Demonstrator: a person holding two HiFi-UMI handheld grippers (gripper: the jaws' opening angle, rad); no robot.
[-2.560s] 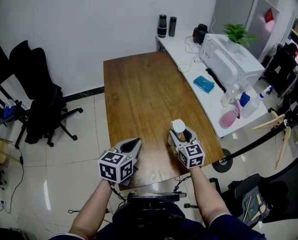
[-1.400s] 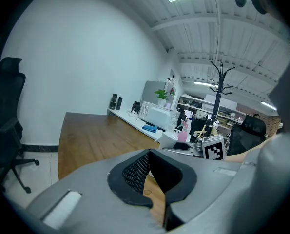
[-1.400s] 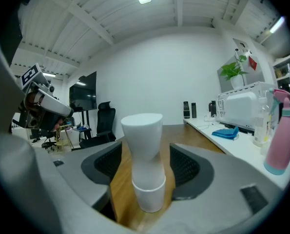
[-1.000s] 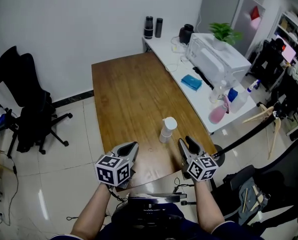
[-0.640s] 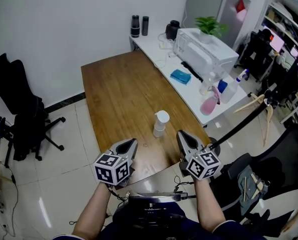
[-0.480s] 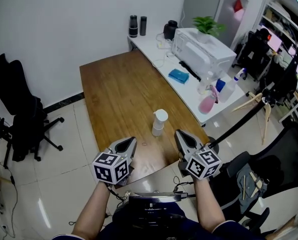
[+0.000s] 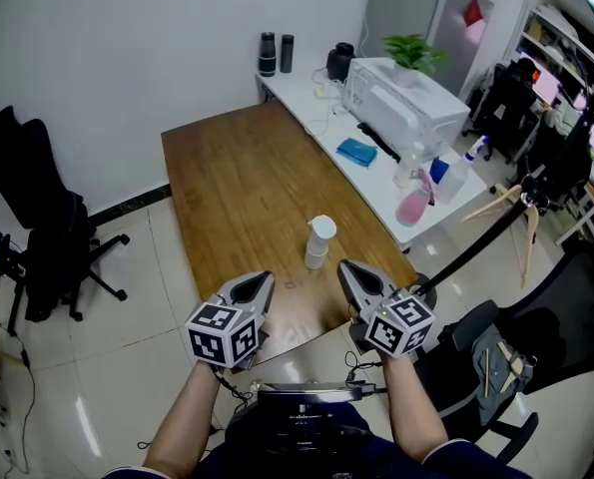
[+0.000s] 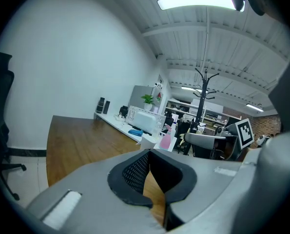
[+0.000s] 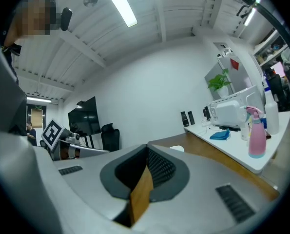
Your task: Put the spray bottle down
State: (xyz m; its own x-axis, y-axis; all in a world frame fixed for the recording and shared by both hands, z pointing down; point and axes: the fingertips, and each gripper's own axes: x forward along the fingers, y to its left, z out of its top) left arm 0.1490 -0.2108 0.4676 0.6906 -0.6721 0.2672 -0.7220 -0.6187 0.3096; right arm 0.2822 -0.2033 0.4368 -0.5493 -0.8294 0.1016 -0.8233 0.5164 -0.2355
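A small white spray bottle [image 7: 318, 241] stands upright on the wooden table [image 7: 232, 183], near its front right part. My right gripper [image 7: 348, 270] sits just behind and to the right of the bottle, apart from it, jaws shut with nothing between them. The left gripper [image 7: 259, 284] hovers over the table's near edge, left of the bottle, also shut and empty. In the right gripper view the bottle's white top [image 9: 177, 148] peeks over the shut jaws [image 9: 147, 152]. The left gripper view looks past its shut jaws [image 8: 149, 153] along the tabletop.
A white side bench [image 7: 371, 133] runs along the table's right, carrying a white appliance [image 7: 404, 96], a plant, a blue cloth [image 7: 357, 152] and a pink spray bottle [image 7: 412, 208]. Black office chairs [image 7: 37, 218] stand at left; another chair [image 7: 536, 337] is at right.
The right gripper let go of the spray bottle, drew back toward the near edge and closed its jaws. The bottle now stands alone on the table. The left gripper barely shifted.
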